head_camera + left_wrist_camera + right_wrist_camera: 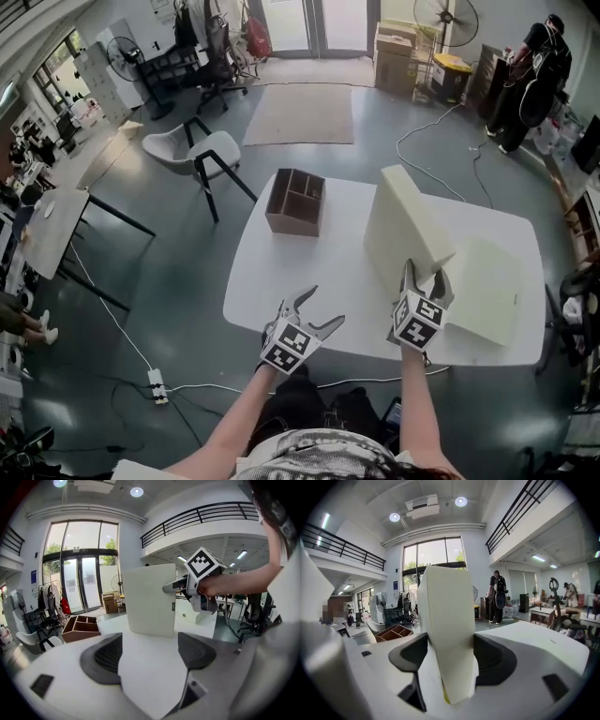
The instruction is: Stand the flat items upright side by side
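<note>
**Pad stands on edge in the right claw's grip**

Pad one (408, 225) is up on its edge near the middle of the white table (281, 272), and the right gripper (424, 274) has it. Nearest the camera, both forearms reach out from the body over the table's near edge. The right one runs straight ahead, its marker cube showing black-and-white squares. In the right gripper view the two dark jaws press on either side of the pad's cream edge, clamped on its lower near corner.

The left gripper (321, 309) hovers just beside it to the left, angled in towards the pad. Its jaws are spread wide, with only bare tabletop between them. From the left gripper view, a small dark label (172, 606) sits on the pad's right edge, too small to read.

Just right of the held pad, the second pad (483, 291) lies flat on the table. Further back on the left stands an open wooden box (295, 202) with dividers inside. Beyond the table are a white chair (192, 150), a rug (300, 112) and a person (530, 80) standing at the far right.
</note>
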Available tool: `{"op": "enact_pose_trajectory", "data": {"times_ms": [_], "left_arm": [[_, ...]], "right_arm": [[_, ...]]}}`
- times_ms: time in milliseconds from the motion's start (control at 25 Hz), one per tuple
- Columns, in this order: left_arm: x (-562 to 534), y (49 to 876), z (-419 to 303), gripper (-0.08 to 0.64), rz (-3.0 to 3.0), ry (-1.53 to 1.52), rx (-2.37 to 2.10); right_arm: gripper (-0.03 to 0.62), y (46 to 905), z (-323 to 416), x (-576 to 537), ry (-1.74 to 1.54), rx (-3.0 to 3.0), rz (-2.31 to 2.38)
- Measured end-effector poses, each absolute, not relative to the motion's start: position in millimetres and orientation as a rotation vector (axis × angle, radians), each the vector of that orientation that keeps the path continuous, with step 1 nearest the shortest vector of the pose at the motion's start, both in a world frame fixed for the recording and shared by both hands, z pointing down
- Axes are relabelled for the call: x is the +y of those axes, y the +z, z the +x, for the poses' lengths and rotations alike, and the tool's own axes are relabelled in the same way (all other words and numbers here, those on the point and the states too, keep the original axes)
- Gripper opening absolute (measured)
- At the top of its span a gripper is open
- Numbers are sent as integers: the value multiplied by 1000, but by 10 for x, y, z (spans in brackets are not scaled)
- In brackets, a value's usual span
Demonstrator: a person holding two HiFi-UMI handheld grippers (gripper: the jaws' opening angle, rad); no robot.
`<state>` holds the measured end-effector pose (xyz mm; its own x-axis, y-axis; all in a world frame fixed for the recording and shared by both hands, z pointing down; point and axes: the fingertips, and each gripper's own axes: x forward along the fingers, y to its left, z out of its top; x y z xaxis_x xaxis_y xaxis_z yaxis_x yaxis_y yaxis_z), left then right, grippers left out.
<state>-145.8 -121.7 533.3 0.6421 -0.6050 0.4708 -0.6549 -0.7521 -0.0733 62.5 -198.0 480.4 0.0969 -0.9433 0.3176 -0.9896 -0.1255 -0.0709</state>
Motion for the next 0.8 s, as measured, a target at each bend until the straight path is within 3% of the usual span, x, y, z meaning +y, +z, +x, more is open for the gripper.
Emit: {"op": "enact_pose_trajectory", "data": {"times_ms": [800], "left_arm": [[-1361, 5550, -2488, 351, 2827, 738, -748]], "right_arm": [[307, 4785, -173, -2042, 473, -1465, 2592]]}}
